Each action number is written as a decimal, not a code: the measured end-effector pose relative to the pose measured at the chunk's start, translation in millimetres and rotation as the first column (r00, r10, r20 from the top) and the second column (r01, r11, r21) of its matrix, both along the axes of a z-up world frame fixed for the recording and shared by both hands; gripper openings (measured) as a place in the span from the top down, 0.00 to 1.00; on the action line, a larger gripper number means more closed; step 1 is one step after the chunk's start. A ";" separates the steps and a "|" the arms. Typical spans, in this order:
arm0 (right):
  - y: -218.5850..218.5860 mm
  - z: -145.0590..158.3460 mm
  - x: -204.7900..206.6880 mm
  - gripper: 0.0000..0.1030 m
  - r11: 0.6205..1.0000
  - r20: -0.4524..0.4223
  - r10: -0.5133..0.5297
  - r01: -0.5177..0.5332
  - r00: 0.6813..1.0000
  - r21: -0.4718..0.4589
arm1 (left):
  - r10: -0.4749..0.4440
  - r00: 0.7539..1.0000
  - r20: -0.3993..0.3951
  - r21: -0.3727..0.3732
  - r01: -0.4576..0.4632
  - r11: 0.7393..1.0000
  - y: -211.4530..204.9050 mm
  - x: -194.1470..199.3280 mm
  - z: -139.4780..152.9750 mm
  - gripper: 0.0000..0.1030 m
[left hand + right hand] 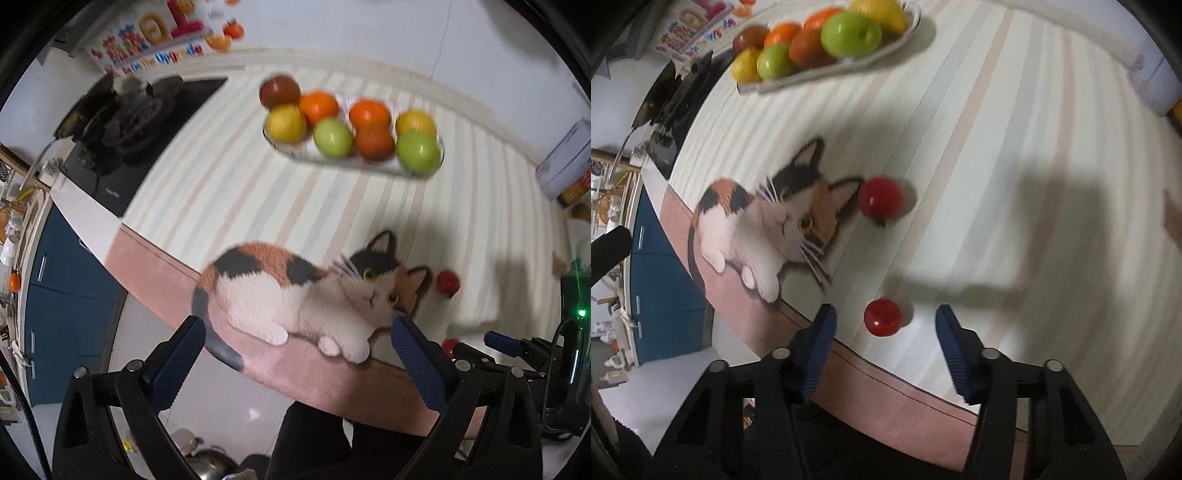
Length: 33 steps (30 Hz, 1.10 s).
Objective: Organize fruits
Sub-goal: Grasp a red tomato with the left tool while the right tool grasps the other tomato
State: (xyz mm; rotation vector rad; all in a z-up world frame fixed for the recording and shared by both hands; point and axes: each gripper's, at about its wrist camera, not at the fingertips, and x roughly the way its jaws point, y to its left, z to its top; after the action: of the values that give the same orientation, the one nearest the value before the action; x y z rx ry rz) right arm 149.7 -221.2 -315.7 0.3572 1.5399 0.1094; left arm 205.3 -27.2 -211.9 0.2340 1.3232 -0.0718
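Counter (1015,155): covered by a pale striped cloth with a pink border along its near edge; a calico cat (306,295) is printed on the cloth near that edge.
Fruit tray (295,155): a shallow glass tray at the far side of the counter, holding green, orange, yellow and dark red fruits crowded together; blurred in both views.
Far red fruit (881,199): a small round fruit lying loose on the cloth, just beside the printed cat's ear, well apart from the tray.
Near red fruit (882,316): a second small round fruit, lying close to the counter's near edge.
Right gripper (886,332): points steeply down at the counter; its jaws stand partly apart, one on each side of the near red fruit, with a clear gap between each pad and the fruit; nothing is gripped.
Left gripper (297,343): points steeply down over the cat print at the counter's edge; its jaws stand wide apart and hold nothing.
Stove (125,122): a black gas hob at the counter's far left end.
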 end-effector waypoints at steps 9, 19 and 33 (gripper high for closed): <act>-10.8 0.9 -7.8 0.74 1.000 0.054 -0.010 0.011 0.999 -0.015 | -0.049 0.996 -0.070 -0.032 0.047 0.998 -33.5 11.8 -32.3 0.00; -89.8 11.7 -17.7 0.74 0.976 0.070 -0.205 0.209 0.976 -0.060 | -0.182 0.968 -0.173 -0.150 0.157 0.976 -115.1 29.5 -81.9 0.01; -118.6 21.9 -33.7 0.74 0.959 0.094 -0.265 0.272 0.960 -0.083 | -0.287 0.935 -0.208 -0.181 0.252 0.951 -166.3 33.6 -118.6 0.73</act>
State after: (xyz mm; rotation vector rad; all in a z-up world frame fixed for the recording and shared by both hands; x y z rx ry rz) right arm 116.0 -339.8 -293.9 0.4770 1.3966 -0.1608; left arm 238.9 -193.5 -330.6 0.2834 1.5037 -0.4438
